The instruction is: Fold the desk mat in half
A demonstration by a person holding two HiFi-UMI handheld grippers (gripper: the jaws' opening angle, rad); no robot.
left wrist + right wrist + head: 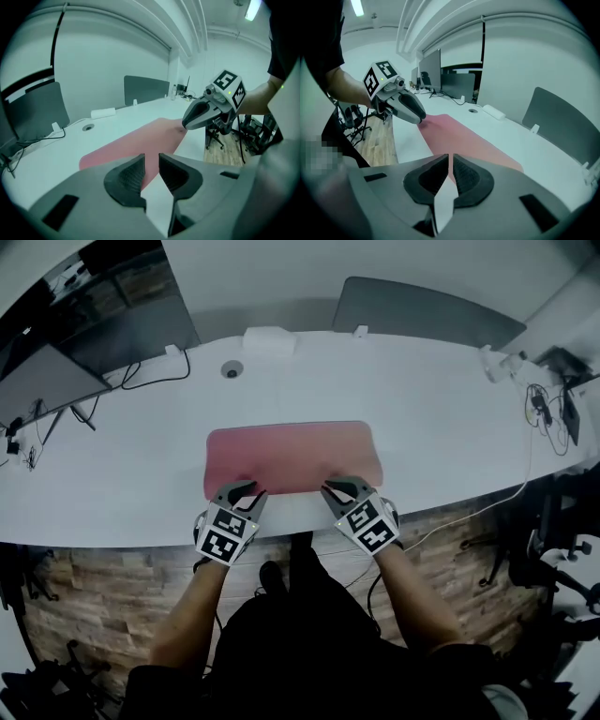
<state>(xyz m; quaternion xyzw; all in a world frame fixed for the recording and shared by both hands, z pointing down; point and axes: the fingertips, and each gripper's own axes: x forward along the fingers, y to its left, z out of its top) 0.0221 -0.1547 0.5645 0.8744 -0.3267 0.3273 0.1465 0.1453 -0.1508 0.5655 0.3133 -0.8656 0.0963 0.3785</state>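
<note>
The pink desk mat [291,456] lies flat on the white desk [450,427], its long side running left to right. Both grippers hover just over the mat's near edge. My left gripper [253,490] is at the near left corner, its jaws a small way apart with nothing between them [151,158]. My right gripper [328,487] is near the right corner with its jaws almost touching and empty [450,158]. The left gripper view shows the mat [136,140] stretching ahead and the right gripper [185,124] above its far corner. In the right gripper view the mat [464,138] runs toward the left gripper [421,117].
Monitors [122,324] and cables [150,381] stand at the back left, beside a round grommet [232,369] and a white box [269,338]. A grey divider panel [422,310] rises behind the desk. Cables [548,418] lie at the right. The desk's front edge runs just under my grippers.
</note>
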